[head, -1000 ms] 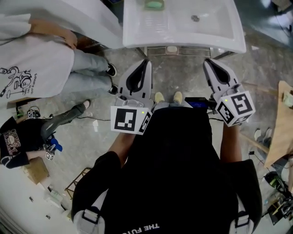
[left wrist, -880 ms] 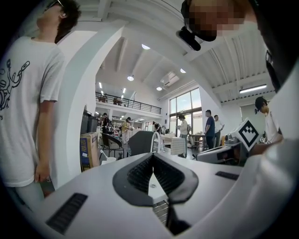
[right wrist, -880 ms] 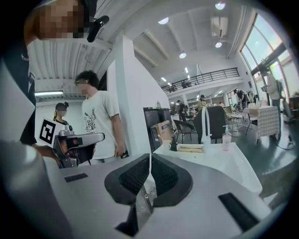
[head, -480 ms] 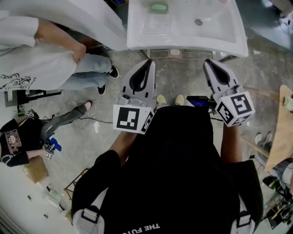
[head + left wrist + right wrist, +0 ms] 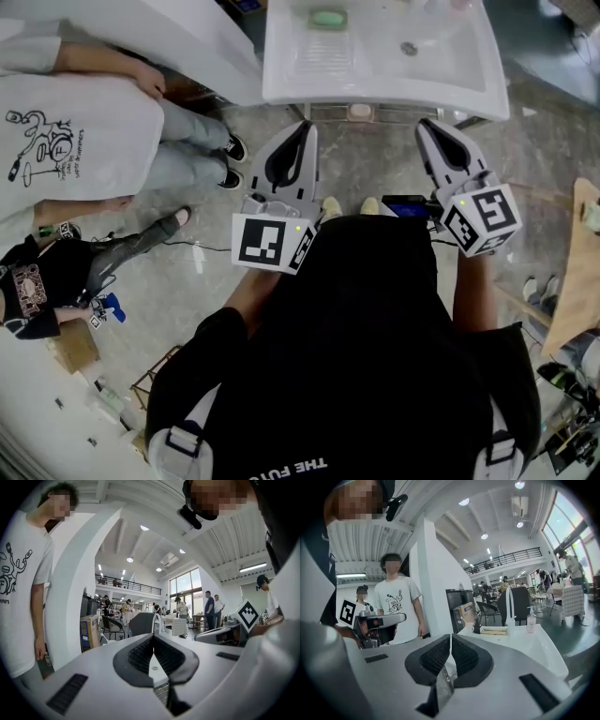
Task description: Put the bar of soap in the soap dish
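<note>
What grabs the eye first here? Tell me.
The left gripper and right gripper point at a white sink, both shut and empty. A green soap lies on the sink's far left part. A bystander in a white T-shirt stands at left.

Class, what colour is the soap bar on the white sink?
Pale green soap bar; head view.

My left tool and right tool are pale grey with black pads and black-and-white square markers. The bar of soap is mint green, the sink white.
</note>
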Tool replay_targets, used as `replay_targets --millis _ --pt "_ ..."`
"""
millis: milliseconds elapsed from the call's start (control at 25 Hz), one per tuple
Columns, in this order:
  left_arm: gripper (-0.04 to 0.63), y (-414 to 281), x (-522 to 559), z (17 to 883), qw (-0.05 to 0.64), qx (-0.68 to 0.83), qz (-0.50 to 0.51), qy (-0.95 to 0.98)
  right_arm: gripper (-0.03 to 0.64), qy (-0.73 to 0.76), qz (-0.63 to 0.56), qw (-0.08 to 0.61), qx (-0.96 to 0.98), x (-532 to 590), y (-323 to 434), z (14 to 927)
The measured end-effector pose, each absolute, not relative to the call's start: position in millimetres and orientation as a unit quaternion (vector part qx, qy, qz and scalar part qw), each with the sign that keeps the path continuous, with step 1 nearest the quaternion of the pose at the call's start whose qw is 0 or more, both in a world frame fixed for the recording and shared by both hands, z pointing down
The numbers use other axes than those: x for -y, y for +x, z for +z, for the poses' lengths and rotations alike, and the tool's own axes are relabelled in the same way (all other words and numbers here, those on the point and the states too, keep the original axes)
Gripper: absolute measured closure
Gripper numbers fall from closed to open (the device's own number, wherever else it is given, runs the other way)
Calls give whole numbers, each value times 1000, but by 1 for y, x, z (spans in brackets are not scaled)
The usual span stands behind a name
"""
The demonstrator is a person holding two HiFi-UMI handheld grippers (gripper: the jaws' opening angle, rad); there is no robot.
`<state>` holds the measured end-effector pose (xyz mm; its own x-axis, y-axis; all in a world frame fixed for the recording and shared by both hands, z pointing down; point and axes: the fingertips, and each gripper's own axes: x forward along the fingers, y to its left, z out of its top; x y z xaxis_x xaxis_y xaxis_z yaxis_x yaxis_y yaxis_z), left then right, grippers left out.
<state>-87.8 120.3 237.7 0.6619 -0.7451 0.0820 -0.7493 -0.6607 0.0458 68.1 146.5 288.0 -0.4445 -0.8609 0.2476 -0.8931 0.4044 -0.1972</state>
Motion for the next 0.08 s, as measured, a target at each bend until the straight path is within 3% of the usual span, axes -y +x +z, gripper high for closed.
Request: replay_targets --millis 80 --pt "592 -88 -120 238 37 411 28 910 592 525 152 52 836 -146 69 288"
